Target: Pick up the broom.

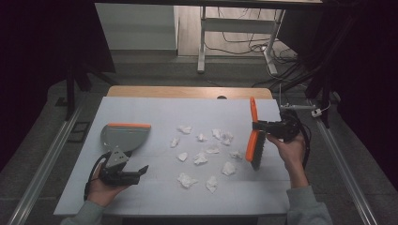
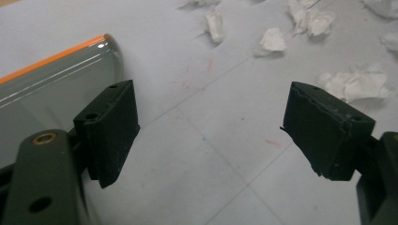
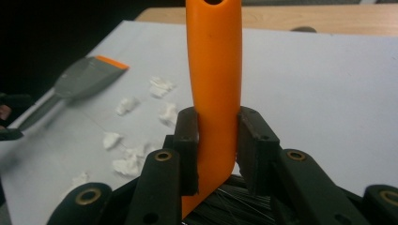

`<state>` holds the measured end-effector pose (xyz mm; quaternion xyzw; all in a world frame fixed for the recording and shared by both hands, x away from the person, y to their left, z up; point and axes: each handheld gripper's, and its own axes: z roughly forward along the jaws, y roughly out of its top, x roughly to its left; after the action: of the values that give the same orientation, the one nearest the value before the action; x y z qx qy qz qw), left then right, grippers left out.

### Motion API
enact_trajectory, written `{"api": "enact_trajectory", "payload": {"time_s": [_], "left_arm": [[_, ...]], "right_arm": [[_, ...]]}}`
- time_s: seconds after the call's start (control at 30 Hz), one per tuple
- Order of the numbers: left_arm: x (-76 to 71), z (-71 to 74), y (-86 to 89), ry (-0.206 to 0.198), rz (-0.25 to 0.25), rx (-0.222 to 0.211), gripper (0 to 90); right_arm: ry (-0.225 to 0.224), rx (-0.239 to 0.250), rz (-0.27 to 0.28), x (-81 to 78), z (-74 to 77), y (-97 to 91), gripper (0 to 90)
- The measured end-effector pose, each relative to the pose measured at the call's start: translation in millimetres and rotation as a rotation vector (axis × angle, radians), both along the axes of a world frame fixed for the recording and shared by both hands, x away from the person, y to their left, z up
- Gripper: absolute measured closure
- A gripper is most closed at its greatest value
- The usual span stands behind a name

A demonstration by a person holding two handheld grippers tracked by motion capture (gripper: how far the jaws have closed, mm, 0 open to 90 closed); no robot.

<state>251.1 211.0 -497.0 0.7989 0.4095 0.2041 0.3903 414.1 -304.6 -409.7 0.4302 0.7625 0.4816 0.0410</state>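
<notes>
Filling most of the high view is the big white desk (image 1: pixel 155 197), with everything else lying on it. Left of the middle sits the grey dustpan (image 1: pixel 123 137) with its orange edge. It looks hard and stiff, and I think it is light. Its handle runs down toward the left hand-held gripper (image 1: pixel 141 171), and that thin handle looks like the best place to grab it. That gripper is spread wide with nothing in it, low in the frame, just beside the dustpan.

Right of the middle stands the brush (image 1: pixel 256 138), almost upright, bristles down near the desk. The right hand-held gripper (image 3: pixel 217 154) is squeezed tight on its orange handle, low down, just above the dark bristles. The handle looks smooth and could slip, so holding it near the bristles seems wise.

In the middle lie many small crumpled paper scraps (image 1: pixel 201 158), scattered between dustpan and brush. They look soft and very light, so a hard push may send them flying.
</notes>
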Motion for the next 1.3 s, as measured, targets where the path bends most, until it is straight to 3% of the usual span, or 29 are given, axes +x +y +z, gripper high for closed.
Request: {"api": "enact_trajectory", "payload": {"time_s": [0.27, 0.47, 0.53, 0.57, 0.63, 0.73, 1.2, 1.3], "left_arm": [[7.9, 12.9, -32.6, -0.019, -0.073, -0.017, 19.5], [23.1, 20.3, -74.8, -0.017, -0.156, -0.062, 19.6], [30.9, 22.8, -96.7, -0.022, -0.2, -0.078, 19.7], [30.9, 22.8, -96.7, -0.022, -0.2, -0.078, 19.7], [37.5, 25.1, -118.3, -0.024, -0.243, -0.092, 19.7], [42.4, 25.9, -132.7, -0.025, -0.262, -0.109, 19.8], [46.9, 21.3, -155.4, -0.01, -0.293, -0.156, 22.1], [47.8, 19.4, -161.5, -0.012, -0.299, -0.148, 22.5]], "right_arm": [[-0.025, 0.018, -0.007, -4.0, 4.7, 15.2, 71.0], [-0.046, 0.03, 0.01, -4.9, 3.9, 32.2, 71.1], [-0.048, 0.041, 0.029, -4.2, 3.1, 42.5, 71.1], [-0.05, 0.042, 0.033, -4.1, 3.2, 45.8, 71.0], [-0.056, 0.054, 0.044, -4.5, 3.7, 51.9, 71.1], [-0.065, 0.063, 0.051, -6.2, 5.6, 60.0, 71.0], [-0.077, 0.1, 0.06, -10.5, -1.5, 95.1, 71.0], [-0.078, 0.109, 0.058, -10.9, -3.9, 99.8, 71.0]]}}
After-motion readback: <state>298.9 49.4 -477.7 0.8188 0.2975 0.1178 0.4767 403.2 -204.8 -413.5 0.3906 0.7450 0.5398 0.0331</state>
